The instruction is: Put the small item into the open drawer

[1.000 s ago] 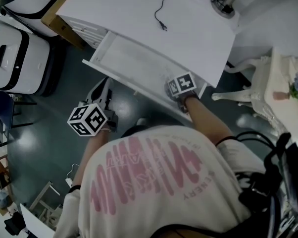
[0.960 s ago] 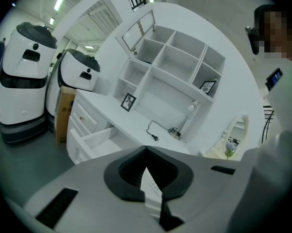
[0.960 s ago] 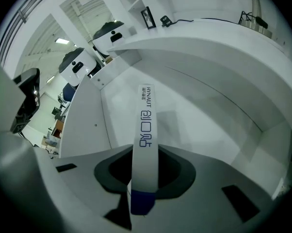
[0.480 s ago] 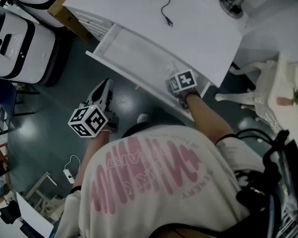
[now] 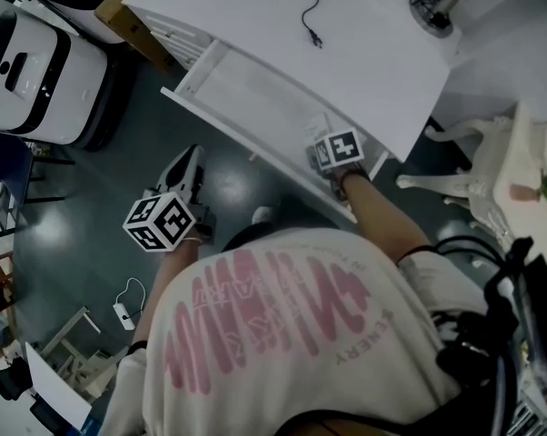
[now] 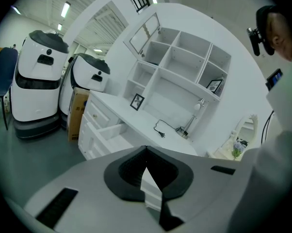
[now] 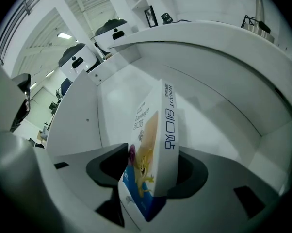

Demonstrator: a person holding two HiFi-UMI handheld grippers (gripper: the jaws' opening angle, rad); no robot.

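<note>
Nearly done, the right gripper is opening its fingers, letting go of the box between them over the drawer just ahead, while the left gripper is hanging closed with nothing in it.

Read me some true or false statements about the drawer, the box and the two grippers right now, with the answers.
1. The desk drawer is pulled open. True.
2. A bandage box stands between the right gripper's jaws. True; those jaws are opening.
3. The left gripper holds something too. False: its jaws are together, with nothing between them.
4. The right gripper hangs over the floor. False: it reaches into the drawer; the left gripper is the one over the floor.
5. A black cable lies on the desk top. True.
</note>
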